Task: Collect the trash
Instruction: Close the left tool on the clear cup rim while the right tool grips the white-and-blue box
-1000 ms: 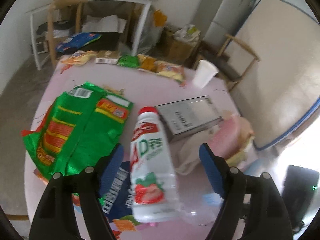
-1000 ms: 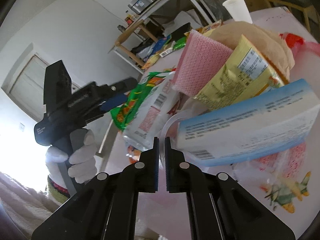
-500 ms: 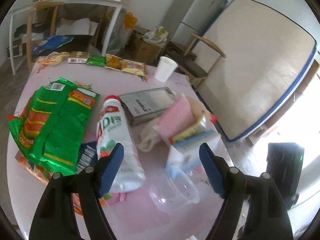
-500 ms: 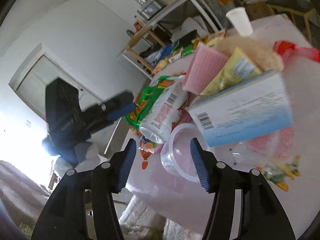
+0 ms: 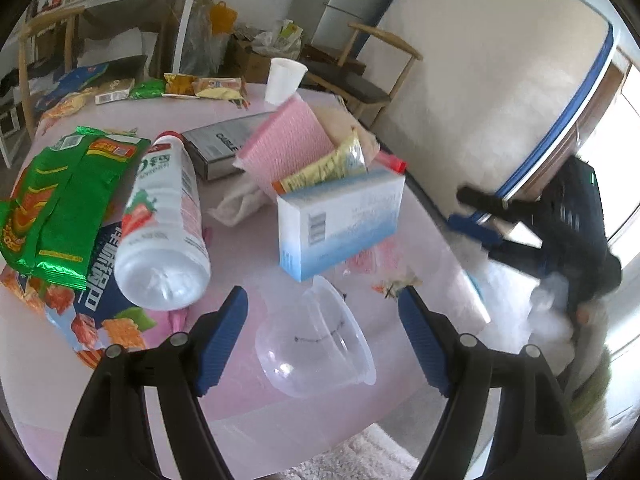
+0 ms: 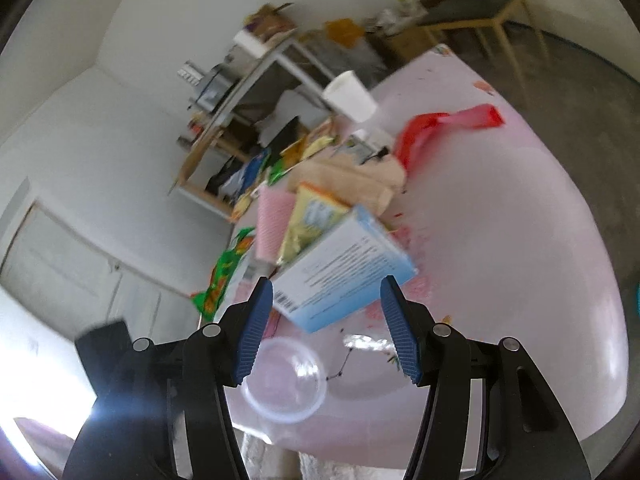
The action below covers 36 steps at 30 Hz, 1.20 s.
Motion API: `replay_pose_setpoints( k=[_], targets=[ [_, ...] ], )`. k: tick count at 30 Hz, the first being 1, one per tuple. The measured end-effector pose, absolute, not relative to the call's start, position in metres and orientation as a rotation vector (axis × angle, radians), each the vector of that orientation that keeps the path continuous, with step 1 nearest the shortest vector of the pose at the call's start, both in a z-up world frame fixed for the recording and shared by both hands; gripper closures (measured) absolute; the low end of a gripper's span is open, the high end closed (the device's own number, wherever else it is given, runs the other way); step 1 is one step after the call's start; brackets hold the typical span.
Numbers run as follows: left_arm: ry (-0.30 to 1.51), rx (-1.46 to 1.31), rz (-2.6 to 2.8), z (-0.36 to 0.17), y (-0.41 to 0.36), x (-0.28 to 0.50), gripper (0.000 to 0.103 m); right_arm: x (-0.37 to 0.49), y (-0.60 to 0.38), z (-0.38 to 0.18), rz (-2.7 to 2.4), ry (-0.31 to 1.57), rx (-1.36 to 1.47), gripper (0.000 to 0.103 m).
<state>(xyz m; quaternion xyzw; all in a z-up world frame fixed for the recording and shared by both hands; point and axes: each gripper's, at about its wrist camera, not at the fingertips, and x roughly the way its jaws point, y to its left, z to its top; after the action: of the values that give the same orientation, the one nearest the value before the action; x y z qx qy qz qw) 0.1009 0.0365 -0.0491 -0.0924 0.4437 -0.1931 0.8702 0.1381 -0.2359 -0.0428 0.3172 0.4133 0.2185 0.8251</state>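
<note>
On the left, my left gripper [image 5: 322, 334] has swung over from the bottle [image 5: 160, 224]; fingers apart around the clear cup [image 5: 316, 348] on the surface [image 5: 420, 240]. My right gripper [image 6: 326, 332] just let the cup go, fingers apart, so it is free to grab.

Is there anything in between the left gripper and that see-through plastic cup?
Nothing visible. The left gripper is open, and the clear plastic cup lies on its side on the pink table right between its fingers.

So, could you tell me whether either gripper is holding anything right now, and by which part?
Nothing is held. The left gripper and the right gripper are both open, each hovering over the clear plastic cup lying on the pink table.
</note>
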Motion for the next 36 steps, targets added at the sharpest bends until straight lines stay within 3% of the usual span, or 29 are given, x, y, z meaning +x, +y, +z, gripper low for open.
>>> replay_pose_setpoints(
  k=[5, 7, 9, 13, 20, 28, 36],
  targets=[
    [0.969, -0.090, -0.346, -0.067, 0.022, 0.097, 0.028, 0.153, -0.229, -0.036, 0.450, 0.834, 0.631, 0.048],
    [0.992, -0.082, -0.326, -0.073, 0.023, 0.096, 0.034, 0.161, -0.225, -0.034, 0.464, 0.815, 0.569, 0.048],
    [0.999, -0.095, -0.317, -0.075, 0.027, 0.093, 0.035, 0.168, -0.222, -0.035, 0.487, 0.811, 0.529, 0.048],
    [0.994, -0.095, -0.300, -0.074, 0.033, 0.090, 0.036, 0.186, -0.221, -0.047, 0.574, 0.823, 0.516, 0.039],
    [0.995, -0.107, -0.304, -0.075, 0.037, 0.087, 0.036, 0.200, -0.215, -0.066, 0.684, 0.884, 0.486, 0.037],
    [1.003, -0.150, -0.309, -0.077, 0.044, 0.090, 0.036, 0.161, -0.205, -0.047, 0.749, 0.890, 0.366, 0.046],
    [1.021, -0.190, -0.295, -0.082, 0.053, 0.088, 0.037, 0.090, -0.175, -0.039, 0.823, 0.958, 0.133, 0.047]
  ],
)
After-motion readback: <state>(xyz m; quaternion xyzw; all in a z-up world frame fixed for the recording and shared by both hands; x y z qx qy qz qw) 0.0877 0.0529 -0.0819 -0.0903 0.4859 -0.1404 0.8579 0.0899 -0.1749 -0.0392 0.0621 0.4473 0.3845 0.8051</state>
